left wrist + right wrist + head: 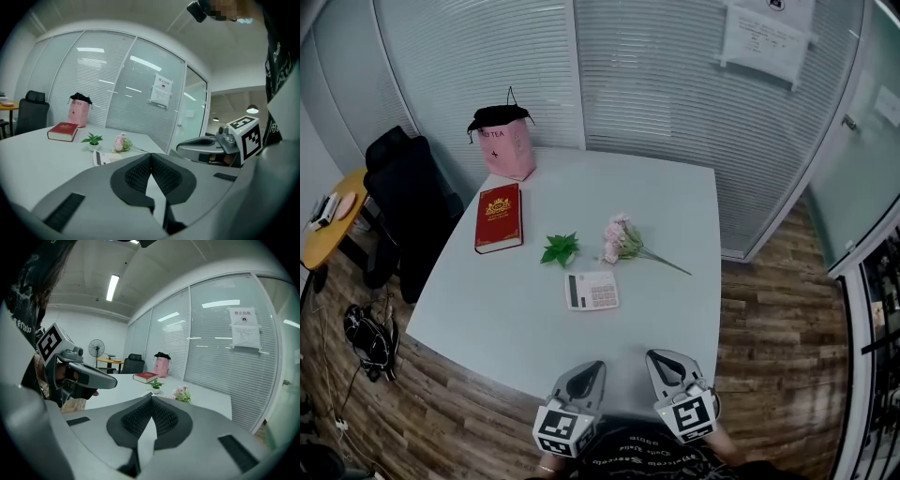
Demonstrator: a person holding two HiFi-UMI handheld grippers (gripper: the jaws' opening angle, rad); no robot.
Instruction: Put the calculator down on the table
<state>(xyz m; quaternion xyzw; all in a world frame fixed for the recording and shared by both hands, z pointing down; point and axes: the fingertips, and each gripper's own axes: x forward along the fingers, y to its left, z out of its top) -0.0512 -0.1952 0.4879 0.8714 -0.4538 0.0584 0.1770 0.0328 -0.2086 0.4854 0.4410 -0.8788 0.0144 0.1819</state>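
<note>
The calculator (592, 291) lies flat on the white table (506, 319), near its middle, keys up; its edge shows past the jaws in the left gripper view (104, 158). My left gripper (590, 373) and right gripper (661, 362) hover side by side over the table's near edge, well short of the calculator. Both are shut with nothing between the pads. In the left gripper view the gripper (151, 155) has its jaw tips touching, and the right gripper (151, 399) looks the same in its own view.
A red book (498, 217), a pink gift bag (508, 146), a small green plant (560, 249) and pink flowers (622, 238) sit farther back on the table. A black office chair (408, 202) stands at the left. Glass partition walls enclose the room.
</note>
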